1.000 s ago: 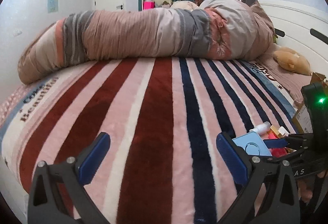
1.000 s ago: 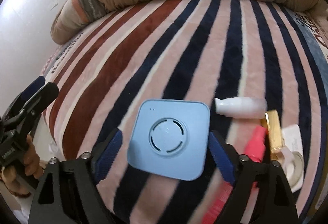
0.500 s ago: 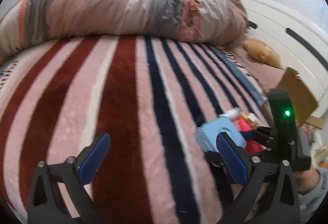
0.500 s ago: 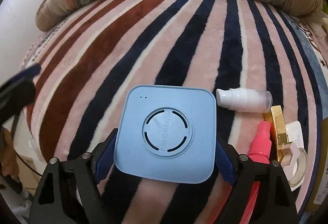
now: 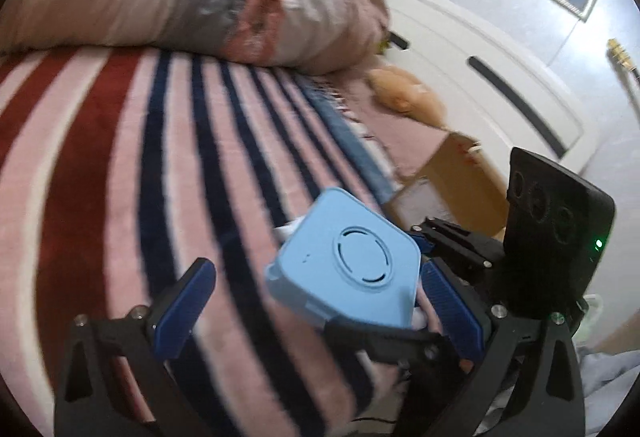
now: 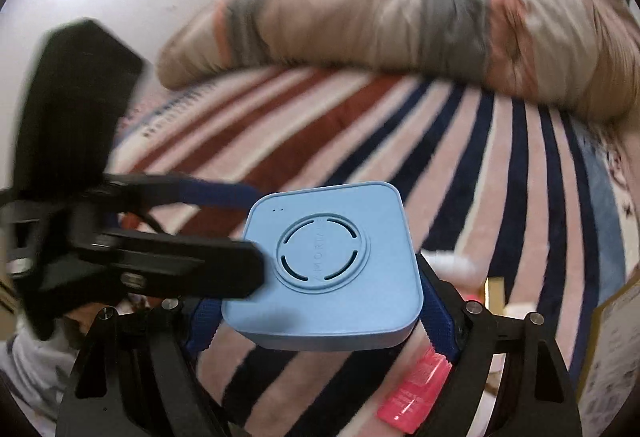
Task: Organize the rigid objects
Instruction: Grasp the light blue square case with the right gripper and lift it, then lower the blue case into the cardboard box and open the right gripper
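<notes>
My right gripper (image 6: 320, 317) is shut on a light blue square device (image 6: 332, 269) with a round ring on top and holds it lifted above the striped blanket. The device also shows in the left wrist view (image 5: 348, 261), between the fingers of my left gripper (image 5: 320, 301), which is open and close around it. A pink bottle (image 6: 412, 389) lies on the blanket under my right gripper. A white pump bottle (image 6: 452, 265) and a gold box (image 6: 494, 289) lie just beyond, partly hidden.
A cardboard box (image 5: 452, 185) stands at the bed's right side, its edge showing in the right wrist view (image 6: 612, 357). A rolled duvet (image 6: 400, 33) lies across the far end. A plush toy (image 5: 404, 93) rests by the white headboard (image 5: 500, 77).
My right gripper has lifted the blue device off the blanket. My left gripper has swung right and closed in, so the device now sits between its open fingers.
</notes>
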Tool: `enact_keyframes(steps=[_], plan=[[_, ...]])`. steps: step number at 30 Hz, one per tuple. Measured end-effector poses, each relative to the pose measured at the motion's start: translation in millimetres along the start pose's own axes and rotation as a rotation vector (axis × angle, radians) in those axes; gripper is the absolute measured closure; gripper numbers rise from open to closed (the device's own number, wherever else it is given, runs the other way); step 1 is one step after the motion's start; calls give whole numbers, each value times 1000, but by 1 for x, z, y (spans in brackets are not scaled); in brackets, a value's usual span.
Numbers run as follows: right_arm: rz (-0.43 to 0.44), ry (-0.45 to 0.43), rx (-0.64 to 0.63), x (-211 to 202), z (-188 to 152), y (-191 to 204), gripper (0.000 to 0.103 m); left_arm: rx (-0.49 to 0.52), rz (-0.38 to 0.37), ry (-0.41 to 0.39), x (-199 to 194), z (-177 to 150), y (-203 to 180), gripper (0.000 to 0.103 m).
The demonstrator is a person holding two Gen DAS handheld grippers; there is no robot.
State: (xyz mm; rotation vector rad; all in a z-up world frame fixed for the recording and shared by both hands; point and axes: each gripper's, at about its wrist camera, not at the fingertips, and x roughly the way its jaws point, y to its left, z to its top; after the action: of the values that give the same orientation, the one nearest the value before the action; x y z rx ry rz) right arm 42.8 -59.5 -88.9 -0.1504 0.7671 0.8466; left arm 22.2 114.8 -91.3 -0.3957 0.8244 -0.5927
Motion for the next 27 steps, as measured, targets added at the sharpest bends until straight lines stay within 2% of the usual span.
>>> enact_keyframes(steps=[3, 5, 8, 11, 16, 20, 23, 27], plan=[[17, -58, -39, -20, 7, 7, 21, -9, -70, -14, -1, 11, -15, 2], [8, -93, -58, -37, 11, 8, 21, 2, -106, -22, -2, 19, -32, 15], [7, -141, -66, -57, 16, 9, 21, 47, -114, -11, 0, 29, -60, 32], [-13, -182, -76, -83, 16, 3, 21, 102, -75, -30, 3, 40, -90, 37], [-37, -250, -36, -131, 13, -22, 22, 250, -23, -40, 20, 57, -162, 37], [-114, -302, -3, -176, 5, -51, 23, 383, -3, -27, 44, 69, -218, 37], [-152, -295, 54, -197, 0, -77, 23, 409, -42, 26, 75, 80, -246, 37], [-203, -233, 145, -207, -16, -116, 23, 363, -125, 138, 129, 86, -253, 37]])
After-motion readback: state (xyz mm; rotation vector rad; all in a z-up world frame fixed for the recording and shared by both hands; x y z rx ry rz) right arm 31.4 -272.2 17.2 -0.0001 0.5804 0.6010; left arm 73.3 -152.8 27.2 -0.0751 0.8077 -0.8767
